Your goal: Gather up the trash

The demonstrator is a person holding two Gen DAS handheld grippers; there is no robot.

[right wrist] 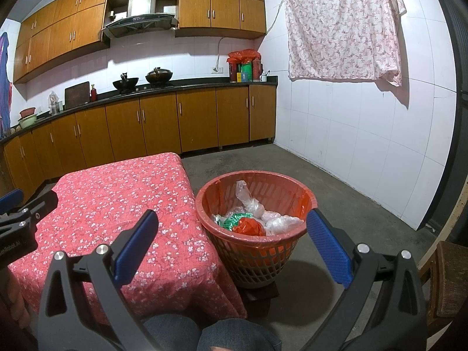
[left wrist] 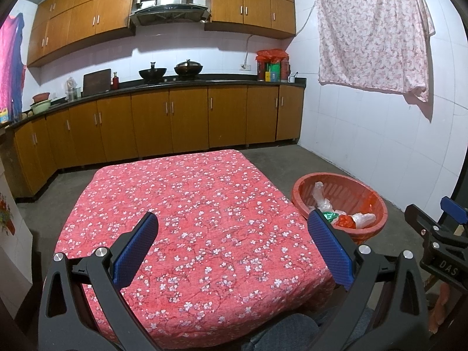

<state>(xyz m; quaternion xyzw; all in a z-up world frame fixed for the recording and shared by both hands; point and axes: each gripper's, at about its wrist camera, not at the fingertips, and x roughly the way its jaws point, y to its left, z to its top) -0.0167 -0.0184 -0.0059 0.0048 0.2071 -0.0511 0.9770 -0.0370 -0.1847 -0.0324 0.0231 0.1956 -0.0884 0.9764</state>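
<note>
A red plastic basket [right wrist: 251, 251] stands on the floor right of a low table with a red flowered cloth [left wrist: 190, 204]. It holds crumpled clear bags [right wrist: 278, 219], a green wrapper [right wrist: 234, 219] and a red bag [right wrist: 248, 228]. It also shows in the left wrist view [left wrist: 377, 204]. My left gripper [left wrist: 234, 245] is open and empty above the table's near part. My right gripper [right wrist: 231, 242] is open and empty, above the table's right edge and the basket's near rim. No trash shows on the cloth.
Brown kitchen cabinets [left wrist: 175, 120] with a counter and woks run along the far wall. A flowered sheet [right wrist: 342, 26] hangs on the white right wall. A wooden stool [right wrist: 450, 275] stands at the right. Concrete floor [right wrist: 336, 193] lies beyond the basket.
</note>
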